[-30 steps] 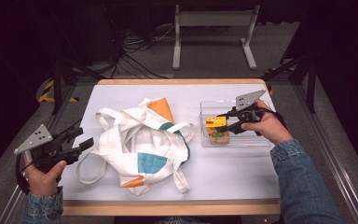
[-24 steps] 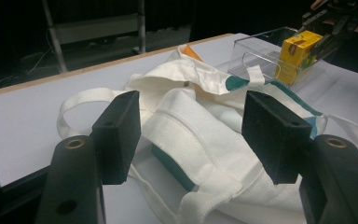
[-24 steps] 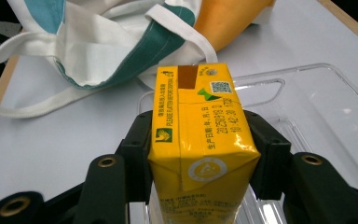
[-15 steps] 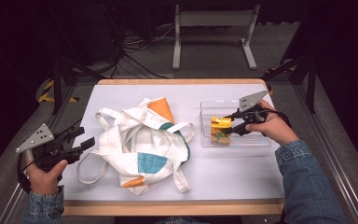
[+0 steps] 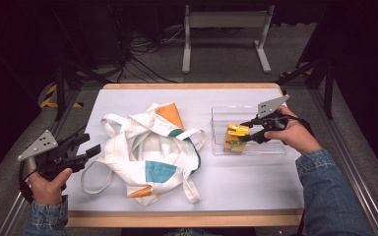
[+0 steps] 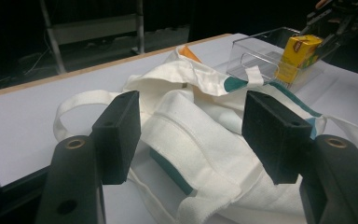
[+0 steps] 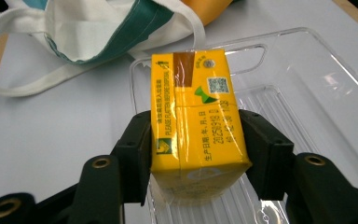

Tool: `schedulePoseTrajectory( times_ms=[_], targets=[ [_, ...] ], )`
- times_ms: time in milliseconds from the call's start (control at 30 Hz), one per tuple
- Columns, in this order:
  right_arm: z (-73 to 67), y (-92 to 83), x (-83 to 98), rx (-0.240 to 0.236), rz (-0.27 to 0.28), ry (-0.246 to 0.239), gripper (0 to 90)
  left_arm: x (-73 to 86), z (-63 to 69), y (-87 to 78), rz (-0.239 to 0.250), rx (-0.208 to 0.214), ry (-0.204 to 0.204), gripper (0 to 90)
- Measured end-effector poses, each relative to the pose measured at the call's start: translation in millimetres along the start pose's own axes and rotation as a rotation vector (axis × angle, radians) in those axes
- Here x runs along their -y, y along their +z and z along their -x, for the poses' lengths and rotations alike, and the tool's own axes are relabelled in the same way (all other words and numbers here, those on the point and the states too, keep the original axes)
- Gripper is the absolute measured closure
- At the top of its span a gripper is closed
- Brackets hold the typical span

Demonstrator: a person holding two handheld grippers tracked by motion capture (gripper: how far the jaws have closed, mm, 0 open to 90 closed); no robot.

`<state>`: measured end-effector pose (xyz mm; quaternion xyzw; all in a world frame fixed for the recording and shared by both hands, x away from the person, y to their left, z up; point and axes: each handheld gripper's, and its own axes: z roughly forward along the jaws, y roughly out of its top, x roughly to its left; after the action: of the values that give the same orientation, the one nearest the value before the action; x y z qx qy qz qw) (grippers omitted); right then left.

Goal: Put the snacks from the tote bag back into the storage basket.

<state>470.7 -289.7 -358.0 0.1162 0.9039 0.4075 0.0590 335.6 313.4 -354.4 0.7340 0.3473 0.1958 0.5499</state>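
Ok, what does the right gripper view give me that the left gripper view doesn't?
Right gripper view, not the left: printed date and QR code on the yellow carton, the right gripper with pads against both its sides, and the clear tray with its ribbed floor. Left gripper view, not the right: the left gripper open, aimed at the white tote bag, and a grey stand behind the table. Both: carton, tray, bag, white tabletop.

Blue denim sleeves (image 5: 327,189), black hand-held grippers
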Motion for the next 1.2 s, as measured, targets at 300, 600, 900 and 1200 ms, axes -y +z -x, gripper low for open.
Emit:
schedulePoseTrajectory(
  times_ms=[300, 600, 900, 1200],
  targets=[
    [-9.8, -13.1, -10.9, 0.049, 0.053, 0.045, 31.9, -0.1, -0.3, 1.8, -0.002, 0.002, -0.004, 38.3],
    [-35.2, -36.2, -29.2, 0.124, 0.165, 0.066, 25.7, -1.3, -1.0, 5.3, -0.004, 0.011, 0.003, 38.3],
    [-68.5, -56.1, -36.4, 0.204, 0.218, 0.139, 24.8, -1.9, 0.4, 5.5, -0.002, 0.013, 0.005, 38.2],
    [-96.9, -63.4, -28.3, 0.313, 0.25, 0.213, 21.6, -0.8, 0.9, 4.7, -0.01, 0.006, 0.006, 38.1]
  ],
)
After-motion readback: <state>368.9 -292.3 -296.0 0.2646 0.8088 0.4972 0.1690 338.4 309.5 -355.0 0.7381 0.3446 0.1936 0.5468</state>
